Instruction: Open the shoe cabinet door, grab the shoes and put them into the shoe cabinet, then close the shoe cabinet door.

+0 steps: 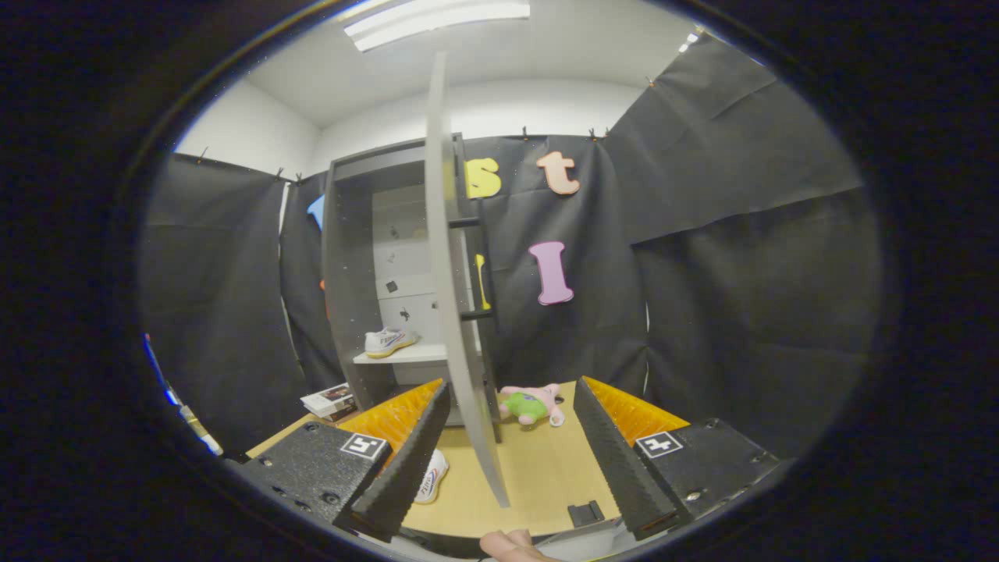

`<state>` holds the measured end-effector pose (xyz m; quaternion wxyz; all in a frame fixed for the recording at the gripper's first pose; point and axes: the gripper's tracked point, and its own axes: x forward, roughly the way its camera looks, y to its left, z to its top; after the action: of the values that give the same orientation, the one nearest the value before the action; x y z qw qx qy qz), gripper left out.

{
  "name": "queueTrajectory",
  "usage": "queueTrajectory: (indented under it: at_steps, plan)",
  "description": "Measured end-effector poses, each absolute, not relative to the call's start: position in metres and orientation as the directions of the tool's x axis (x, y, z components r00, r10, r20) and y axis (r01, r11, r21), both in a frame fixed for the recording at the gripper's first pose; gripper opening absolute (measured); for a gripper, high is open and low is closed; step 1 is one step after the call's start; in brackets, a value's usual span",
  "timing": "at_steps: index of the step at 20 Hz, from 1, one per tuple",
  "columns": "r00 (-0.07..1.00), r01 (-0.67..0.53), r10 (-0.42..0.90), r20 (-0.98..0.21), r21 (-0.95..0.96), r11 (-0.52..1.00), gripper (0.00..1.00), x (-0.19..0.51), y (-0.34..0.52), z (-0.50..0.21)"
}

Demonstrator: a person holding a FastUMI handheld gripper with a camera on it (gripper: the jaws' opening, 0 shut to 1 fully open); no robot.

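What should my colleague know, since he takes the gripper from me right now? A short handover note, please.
Gripper: open, holding nothing; the edge of the cabinet door stands between its fingers.
Shoe cabinet: door swung open.
One white shoe sits on the shelf inside.
A second white shoe lies on the wooden floor by the left finger.
A plush toy lies beyond the fingers; not part of the job.
Done: door opened, one shoe stored.
Left: store the second shoe, close the door.
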<state>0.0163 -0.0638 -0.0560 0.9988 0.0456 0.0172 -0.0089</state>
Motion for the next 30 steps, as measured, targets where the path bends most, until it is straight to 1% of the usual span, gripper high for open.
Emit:
queueTrajectory:
  at_steps: [4,8,10,14,19,23,26,30]
  plan:
    - [0.998,-0.060,0.060,-0.008,0.026,0.998,1.00,0.009,-0.027,-0.075]
    - [0.988,-0.150,0.150,-0.044,0.005,0.989,1.00,0.009,0.014,-0.107]
    - [0.981,-0.184,0.184,-0.068,0.009,0.983,1.00,0.019,0.028,-0.118]
    - [0.971,-0.187,0.193,-0.140,0.054,0.981,1.00,0.037,0.040,-0.140]
    - [0.954,-0.190,0.206,-0.219,0.094,0.977,1.00,0.084,0.070,-0.200]
    - [0.951,-0.105,0.121,-0.285,0.072,0.992,1.00,0.129,0.085,-0.263]
    - [0.925,-0.109,0.116,-0.362,0.038,0.993,1.00,0.151,0.102,-0.314]
    - [0.912,-0.099,0.108,-0.395,0.043,0.994,1.00,0.178,0.113,-0.351]
